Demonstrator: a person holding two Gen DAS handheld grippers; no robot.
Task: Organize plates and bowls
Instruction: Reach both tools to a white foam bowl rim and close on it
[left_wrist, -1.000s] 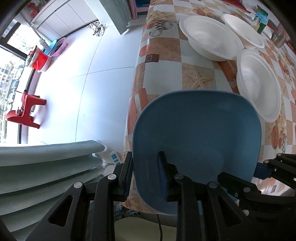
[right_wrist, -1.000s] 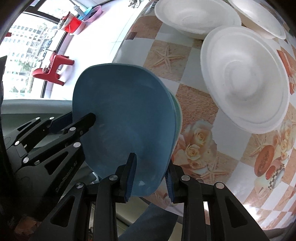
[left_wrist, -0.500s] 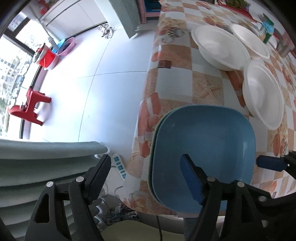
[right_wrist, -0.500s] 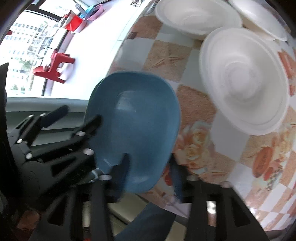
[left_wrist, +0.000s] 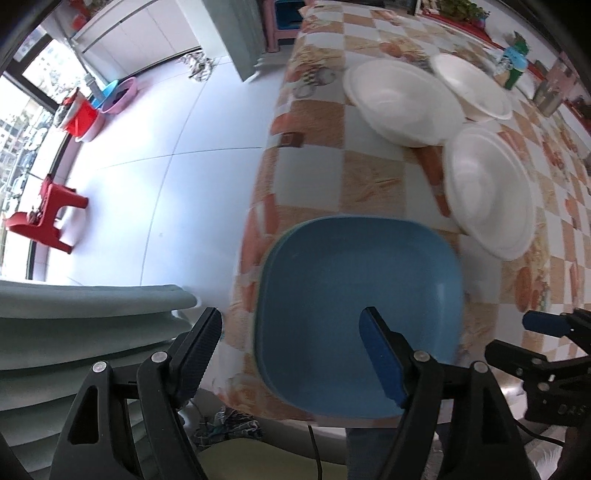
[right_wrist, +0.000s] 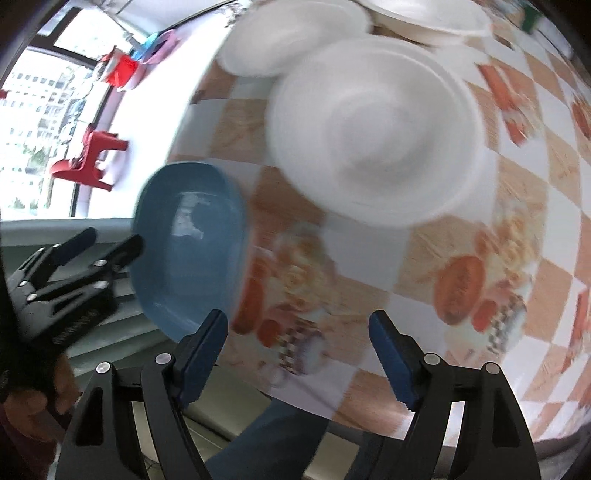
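The blue plate (left_wrist: 354, 310) lies on the checked tablecloth (left_wrist: 373, 177) at the table's near corner, stacked on a paler green plate whose rim (left_wrist: 275, 243) peeps out along its left edge. Nothing grips it.

From the left wrist, the left gripper (left_wrist: 291, 332) hangs over the table edge with its jaws wide; the left finger is out past the cloth at about seven o'clock of the blue plate, the blue-padded right finger (left_wrist: 380, 354) stands over the plate's inner face, and neither pad presses on the rim. At three o'clock from the plate, the right gripper (left_wrist: 543, 325) pokes into the frame, clear of the dish.

From the right wrist, the right gripper (right_wrist: 299, 343) has its jaws opening, only tablecloth showing between them, with the blue plate (right_wrist: 188, 251) off at ten o'clock beside the left gripper (right_wrist: 92, 251). This view is smeared with motion blur.

Three white bowls wait farther along the table: the nearest white bowl (left_wrist: 487, 192) at one o'clock from the blue plate, almost touching its far right corner, a second white bowl (left_wrist: 402, 99) at twelve, and a third white bowl (left_wrist: 469, 85) just behind it.

On the floor to the left, a red stool (left_wrist: 48, 218) stands by the window.
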